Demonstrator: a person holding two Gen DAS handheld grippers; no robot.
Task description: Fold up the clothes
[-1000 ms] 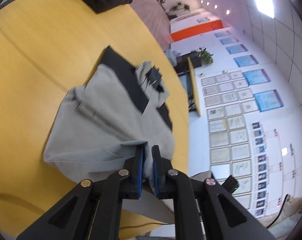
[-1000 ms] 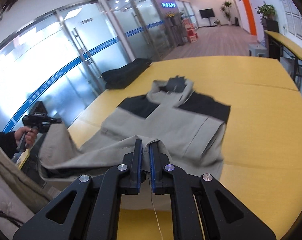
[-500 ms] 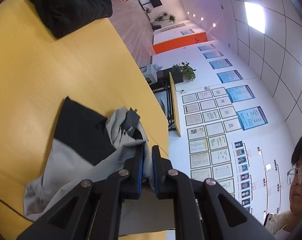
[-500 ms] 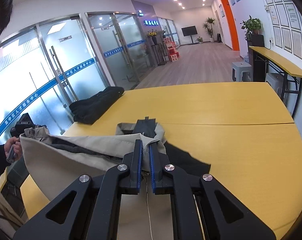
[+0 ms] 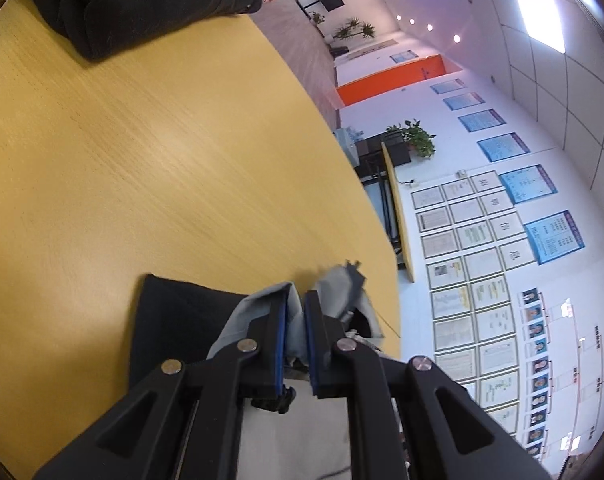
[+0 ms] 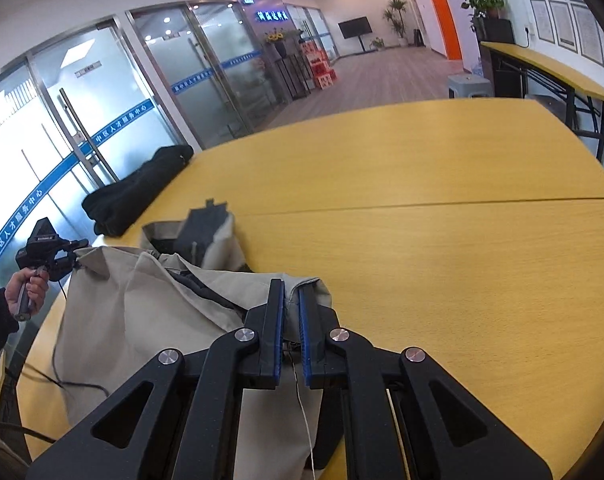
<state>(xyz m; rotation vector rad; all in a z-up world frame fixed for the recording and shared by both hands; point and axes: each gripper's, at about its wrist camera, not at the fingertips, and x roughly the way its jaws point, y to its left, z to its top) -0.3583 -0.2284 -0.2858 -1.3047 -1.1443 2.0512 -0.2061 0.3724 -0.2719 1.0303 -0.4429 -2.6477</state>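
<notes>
Grey-and-black jacket (image 6: pixel 150 320): near edge of yellow surface (image 6: pixel 441 240), bunched, partly lifted. Left gripper (image 5: pixel 294 312): fingers clamped on a grey fabric fold. Right gripper (image 6: pixel 290 300): fingers clamped on the grey hem. Black garment (image 6: pixel 138 188): piled at the far left edge, well apart.

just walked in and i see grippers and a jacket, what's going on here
A person is folding a grey and black jacket on a yellow table, with a handheld gripper in each hand. The left gripper and right gripper are each shut on a bunch of the jacket's grey fabric, carrying its edge over toward the collar. A black garment lies at the table's far edge, untouched.
</notes>
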